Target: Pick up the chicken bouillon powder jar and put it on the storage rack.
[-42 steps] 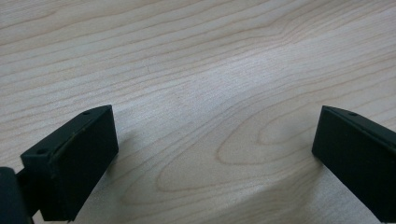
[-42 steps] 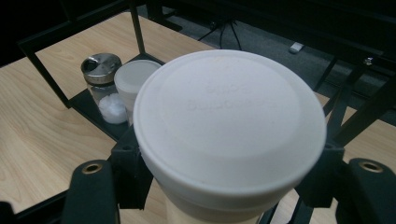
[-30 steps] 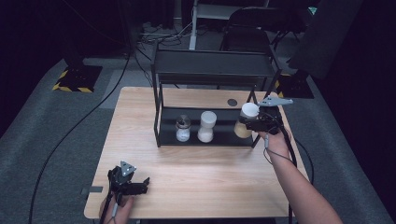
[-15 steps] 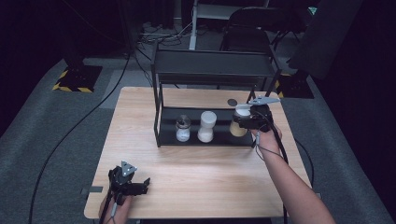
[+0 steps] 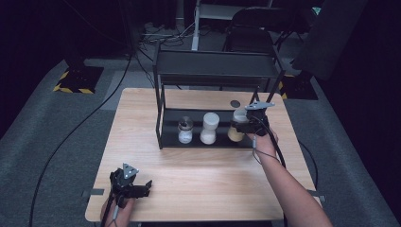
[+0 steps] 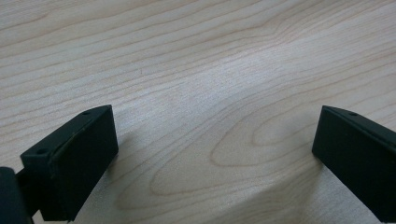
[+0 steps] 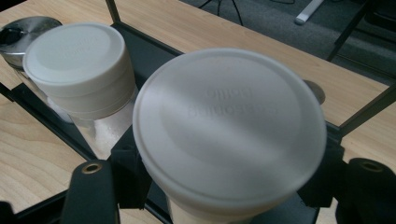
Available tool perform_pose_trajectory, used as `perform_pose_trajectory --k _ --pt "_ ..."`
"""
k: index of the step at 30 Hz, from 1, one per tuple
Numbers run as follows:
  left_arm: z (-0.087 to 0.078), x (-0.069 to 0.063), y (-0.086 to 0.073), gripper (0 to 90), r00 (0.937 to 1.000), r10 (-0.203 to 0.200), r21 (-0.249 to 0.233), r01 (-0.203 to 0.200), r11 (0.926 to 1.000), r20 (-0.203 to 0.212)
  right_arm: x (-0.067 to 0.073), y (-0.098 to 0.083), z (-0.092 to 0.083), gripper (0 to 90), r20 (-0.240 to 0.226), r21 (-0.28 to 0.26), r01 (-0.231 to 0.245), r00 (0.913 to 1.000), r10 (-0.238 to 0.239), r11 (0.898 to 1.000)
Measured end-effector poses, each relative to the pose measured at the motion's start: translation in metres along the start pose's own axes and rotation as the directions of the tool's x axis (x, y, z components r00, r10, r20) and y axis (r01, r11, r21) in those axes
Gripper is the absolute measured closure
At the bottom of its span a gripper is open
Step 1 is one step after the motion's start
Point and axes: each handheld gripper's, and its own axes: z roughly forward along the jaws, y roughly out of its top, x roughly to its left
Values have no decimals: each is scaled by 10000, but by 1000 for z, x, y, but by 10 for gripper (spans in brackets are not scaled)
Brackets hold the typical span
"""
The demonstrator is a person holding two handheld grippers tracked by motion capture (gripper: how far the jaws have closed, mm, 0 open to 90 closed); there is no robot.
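— So, what is the high view showing?
— The right gripper point(image 5: 242, 124) is clamping a white-lidded jar point(image 5: 238, 124) at the rack's point(image 5: 215, 71) lower shelf, right of two other jars point(image 5: 198, 128).
— And the left gripper view?
— The left gripper point(image 6: 212, 154) is lying released on the desk point(image 6: 196, 70).
— The right gripper view?
— Its jaws are pinching the jar point(image 7: 229, 130) below the lid.

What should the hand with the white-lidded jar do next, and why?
Probably lower it the last bit, then open. The right gripper holds the white-lidded jar of tan powder over the black metal rack's bottom shelf, beside the other white-lidded jar.
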Motion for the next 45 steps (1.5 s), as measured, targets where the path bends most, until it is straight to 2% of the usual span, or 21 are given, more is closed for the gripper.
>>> perform_pose_trajectory --k 10,21,28,29,31,34,40,45 --pt "0 0 0 3 10000 -10 -4 10 10000 1 3 -5 13 339 -112 277 -57 9999 60 9996" --pt "0 0 0 3 10000 9 -9 -9 10000 10 6 -8 21 339 -75 357 -84 9999 87 9993" --pt "0 0 0 3 10000 3 -3 -3 10000 7 2 -14 23 336 -134 243 -202 9997 205 9995" --pt "0 0 0 3 10000 9 -8 -9 10000 10 1 -14 23 326 -168 249 -166 9997 170 9996" --pt "0 0 0 3 10000 5 -3 -5 10000 8 0 -14 23 249 -228 243 -79 9997 85 9997" --pt "0 0 0 3 10000 0 -5 0 10000 9 5 -11 21 156 17 377 122 9999 -123 9992" --pt "0 0 0 3 10000 -1 -4 1 10000 -5 11 -12 4 75 242 152 539 9982 -542 9984" --pt "0 0 0 3 10000 -9 -8 9 10000 -5 9 -17 -18 22 232 -243 594 9980 -588 9979"
